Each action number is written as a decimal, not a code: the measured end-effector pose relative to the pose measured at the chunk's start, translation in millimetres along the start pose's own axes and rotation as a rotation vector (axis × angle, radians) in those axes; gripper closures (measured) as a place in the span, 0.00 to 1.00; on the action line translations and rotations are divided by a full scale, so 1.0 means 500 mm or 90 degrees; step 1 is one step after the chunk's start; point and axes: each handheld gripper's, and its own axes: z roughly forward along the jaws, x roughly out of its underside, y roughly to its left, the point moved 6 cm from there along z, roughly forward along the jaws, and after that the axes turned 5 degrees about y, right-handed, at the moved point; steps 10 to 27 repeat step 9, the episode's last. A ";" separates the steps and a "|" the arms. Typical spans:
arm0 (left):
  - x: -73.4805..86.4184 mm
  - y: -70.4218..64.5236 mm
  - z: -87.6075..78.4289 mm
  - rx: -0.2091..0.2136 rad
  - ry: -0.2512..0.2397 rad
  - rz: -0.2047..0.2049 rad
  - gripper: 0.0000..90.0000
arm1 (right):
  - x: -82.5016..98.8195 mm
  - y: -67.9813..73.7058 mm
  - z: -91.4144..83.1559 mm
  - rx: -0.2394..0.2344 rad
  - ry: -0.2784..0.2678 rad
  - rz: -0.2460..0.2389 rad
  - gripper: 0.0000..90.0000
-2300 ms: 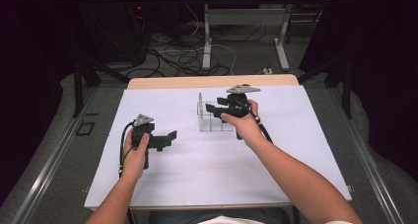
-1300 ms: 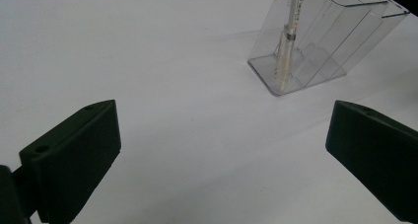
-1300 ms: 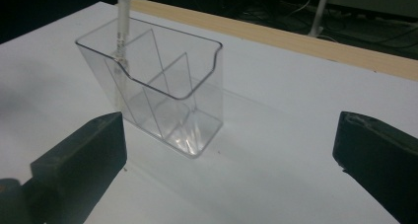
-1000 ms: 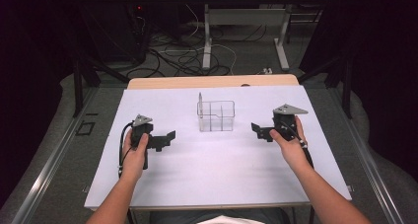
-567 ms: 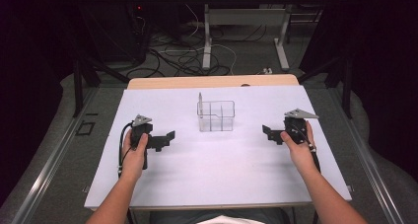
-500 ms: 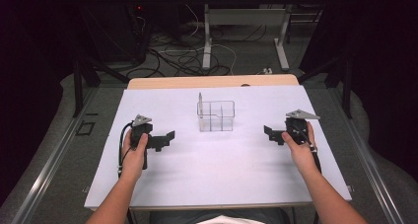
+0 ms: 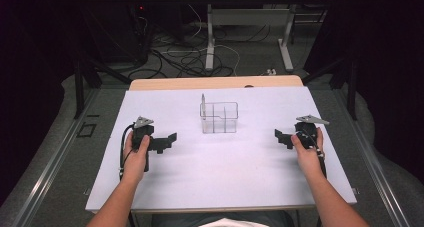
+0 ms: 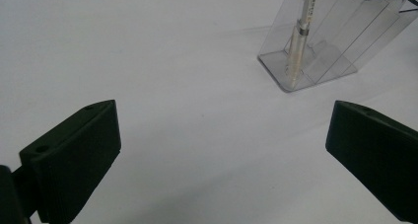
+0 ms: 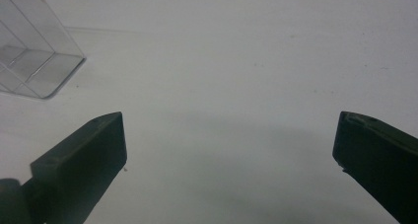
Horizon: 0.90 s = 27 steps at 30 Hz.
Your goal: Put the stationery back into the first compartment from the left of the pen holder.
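Observation:
A clear plastic organizer (image 7: 219, 117) with compartments stands in the middle of the white table (image 7: 220, 167). A pen (image 7: 203, 105) stands upright in its left compartment; in the left gripper view the pen (image 8: 298, 36) leans inside the clear box (image 8: 335, 41). My left gripper (image 7: 170, 139) rests at the table's left, open and empty, pointing toward the organizer. My right gripper (image 7: 281, 137) sits at the table's right, open and empty, well apart from the organizer. A corner of the organizer (image 9: 34, 61) shows in the right gripper view.
A wooden strip (image 7: 215, 82) runs along the table's far edge. Beyond it are table legs (image 7: 210, 37) and cables (image 7: 185, 57) on the floor. Metal rails (image 7: 45, 167) flank the table on both sides.
My right gripper has moved from the organizer out to the table's right side and settled there. The left gripper has stayed put.

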 end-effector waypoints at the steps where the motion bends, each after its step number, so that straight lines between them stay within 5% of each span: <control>1: 0.000 0.000 0.001 -0.001 0.001 0.000 0.00 | 0.001 -0.002 0.001 0.002 0.000 0.002 0.00; 27: 0.001 0.001 0.003 -0.002 0.004 0.001 0.00 | 0.007 -0.006 0.006 -0.002 0.006 0.019 0.00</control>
